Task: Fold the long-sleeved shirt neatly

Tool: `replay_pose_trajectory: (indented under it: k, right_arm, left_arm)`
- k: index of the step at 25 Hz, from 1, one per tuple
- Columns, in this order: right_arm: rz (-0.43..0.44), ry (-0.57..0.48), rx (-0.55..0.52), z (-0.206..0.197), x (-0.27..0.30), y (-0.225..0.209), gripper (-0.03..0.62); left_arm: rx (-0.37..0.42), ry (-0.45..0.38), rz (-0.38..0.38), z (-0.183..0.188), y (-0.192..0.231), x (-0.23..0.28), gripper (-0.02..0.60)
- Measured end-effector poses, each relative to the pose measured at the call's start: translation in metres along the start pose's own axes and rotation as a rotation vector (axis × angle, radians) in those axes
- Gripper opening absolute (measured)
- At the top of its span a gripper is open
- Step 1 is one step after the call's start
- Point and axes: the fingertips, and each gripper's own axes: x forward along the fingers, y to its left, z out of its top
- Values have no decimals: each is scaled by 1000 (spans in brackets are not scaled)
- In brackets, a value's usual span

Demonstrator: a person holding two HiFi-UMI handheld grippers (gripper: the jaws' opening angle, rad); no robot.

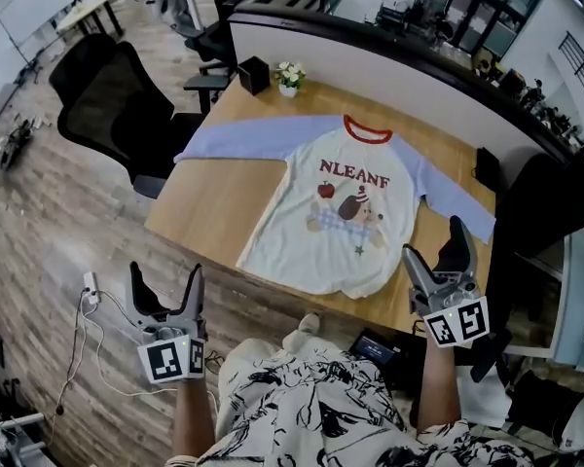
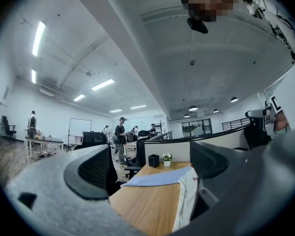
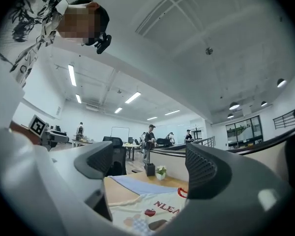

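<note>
A long-sleeved shirt lies flat, face up, on the wooden table. It has a white body, lavender sleeves spread to both sides, a red collar and a printed picture. My left gripper hangs open over the floor, left of and before the table's near corner, with nothing between its jaws. In the left gripper view the left gripper faces the shirt's left sleeve from a distance. My right gripper stands open and empty at the front right edge, beside the hem. In the right gripper view the right gripper faces the shirt lying ahead.
A black box and a small flower pot stand at the table's far edge by a partition. A small black object sits at the right edge. Black office chairs stand to the left. Cables lie on the floor.
</note>
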Motion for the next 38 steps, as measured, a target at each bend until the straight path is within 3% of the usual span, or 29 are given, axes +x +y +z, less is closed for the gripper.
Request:
replay_pose_trajectory:
  k: [9,14,21,26,29,32,35,38]
  right_arm:
    - [105,44,31,-33,86,5,457]
    - [97,70,11,-48,157,-3,455]
    - [120,174,14,-86,286,-3,440]
    - [221,290,-1,-143,386,21,433]
    - [305,389,7,-191,436,49,433]
    - [362,440,60,-239,490,79,422]
    - [395,475,145,-287,539,113,385]
    - [445,581,141,-347,575,150,385]
  left_arm:
    - [-27,62,3,-34,25,60,500]
    - [-58,101,-21,-62,54,134,500]
    - [-76,218,-39,-111,115,237,500]
    - [-96,311,-39,-167,152,295,500]
    - [-136,434,-54,-214,169,316,500]
    - [-156,551,-82,-262,187,339,500]
    - [-179,616,-120,-296,195,361,487]
    - [-176,670,-165,-323,193,378,449]
